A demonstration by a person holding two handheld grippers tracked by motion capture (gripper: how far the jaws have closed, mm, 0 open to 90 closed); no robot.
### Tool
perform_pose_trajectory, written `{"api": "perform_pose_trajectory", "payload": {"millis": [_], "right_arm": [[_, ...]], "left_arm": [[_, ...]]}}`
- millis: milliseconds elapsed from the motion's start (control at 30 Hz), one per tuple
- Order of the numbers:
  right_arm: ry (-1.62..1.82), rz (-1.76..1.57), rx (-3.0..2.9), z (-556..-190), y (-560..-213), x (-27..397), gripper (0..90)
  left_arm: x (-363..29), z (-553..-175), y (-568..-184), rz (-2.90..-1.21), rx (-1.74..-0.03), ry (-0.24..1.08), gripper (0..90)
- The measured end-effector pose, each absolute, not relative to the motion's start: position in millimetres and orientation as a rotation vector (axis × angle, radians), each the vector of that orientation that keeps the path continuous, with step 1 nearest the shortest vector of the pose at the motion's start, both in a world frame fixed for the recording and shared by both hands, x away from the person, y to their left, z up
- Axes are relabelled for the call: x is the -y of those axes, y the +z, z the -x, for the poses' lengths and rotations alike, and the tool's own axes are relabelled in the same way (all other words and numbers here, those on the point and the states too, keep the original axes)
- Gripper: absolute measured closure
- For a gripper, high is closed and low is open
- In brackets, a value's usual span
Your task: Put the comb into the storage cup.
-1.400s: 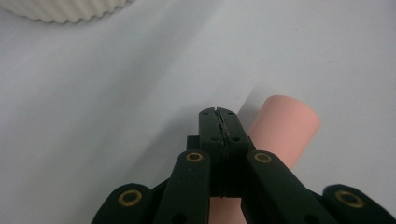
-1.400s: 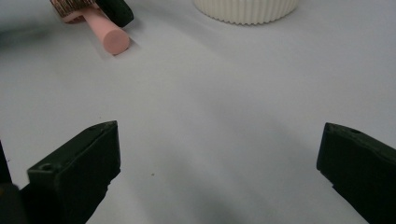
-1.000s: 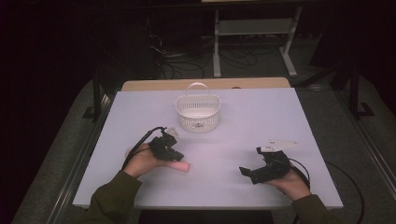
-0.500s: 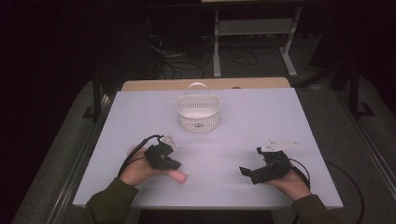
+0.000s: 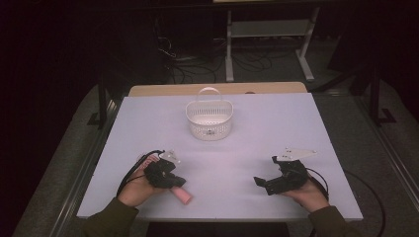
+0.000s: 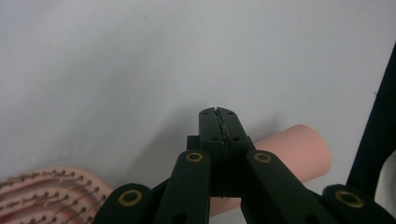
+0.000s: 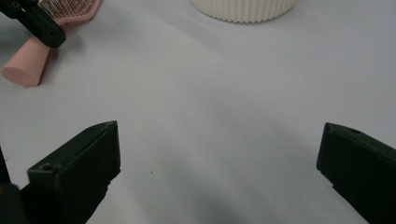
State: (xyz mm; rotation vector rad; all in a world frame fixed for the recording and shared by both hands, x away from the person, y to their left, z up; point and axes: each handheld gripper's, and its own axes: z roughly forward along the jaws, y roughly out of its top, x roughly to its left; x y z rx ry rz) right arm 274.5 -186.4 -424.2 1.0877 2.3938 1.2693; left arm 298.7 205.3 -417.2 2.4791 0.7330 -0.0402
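Observation:
A pink hairbrush (image 5: 182, 195) lies on the white table near the front left, its handle end pointing at the front edge. My left gripper (image 5: 179, 181) rests over it, and its jaws meet tip to tip with nothing between them (image 6: 218, 122). The handle (image 6: 299, 149) runs beneath the closed jaws and the bristled head (image 6: 46, 191) shows at lower left. I cannot tell whether the jaws touch the handle. My right gripper (image 5: 262, 182) sits at the front right with its jaws wide apart (image 7: 219, 154) over bare table. From there, the brush (image 7: 28, 65) and the left gripper (image 7: 37, 23) show far off.
A white slatted basket (image 5: 209, 118) with a handle stands at the middle back of the table; its base (image 7: 243, 9) is ahead of my right gripper. The white table top (image 5: 237, 158) spreads between the two hands. Dark floor, cables and a shelf frame lie beyond the far edge.
My left hand has drawn left and toward the front edge, and the pink handle end has shifted nearer that edge with it. The right hand has stayed put.

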Motion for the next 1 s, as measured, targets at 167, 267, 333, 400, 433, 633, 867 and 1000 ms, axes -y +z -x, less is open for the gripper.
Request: {"api": "perform_pose_trajectory", "payload": {"millis": [167, 267, 333, 400, 433, 633, 867, 1000], "right_arm": [[1.265, -1.088, -2.396, -274, -425, 186, 0.0], [1.263, -1.088, -2.396, -274, -425, 186, 0.0], [1.264, -1.087, -2.394, -274, -425, 186, 0.0], [1.262, -1.089, -2.396, -274, -425, 186, 0.0], [1.261, -1.088, -2.398, -274, -425, 186, 0.0], [1.260, -1.088, -2.398, -274, -425, 186, 0.0], [1.262, -1.090, -2.394, -275, -425, 186, 0.0], [1.260, -1.090, -2.395, -275, -425, 186, 0.0]], "left_arm": [[-210, -293, -417, -2.475, -0.736, -0.042, 90.0], [-213, -288, -417, -2.477, -0.742, -0.045, 90.0], [-215, -285, -417, -2.474, -0.747, -0.045, 90.0], [-217, -282, -418, -2.473, -0.750, -0.045, 90.0], [-219, -280, -418, -2.469, -0.755, -0.046, 90.0], [-227, -272, -418, -2.468, -0.772, -0.051, 90.0], [-238, -265, -420, -2.480, -0.797, -0.045, 90.0], [-244, -262, -419, -2.486, -0.812, -0.035, 90.0]]}}
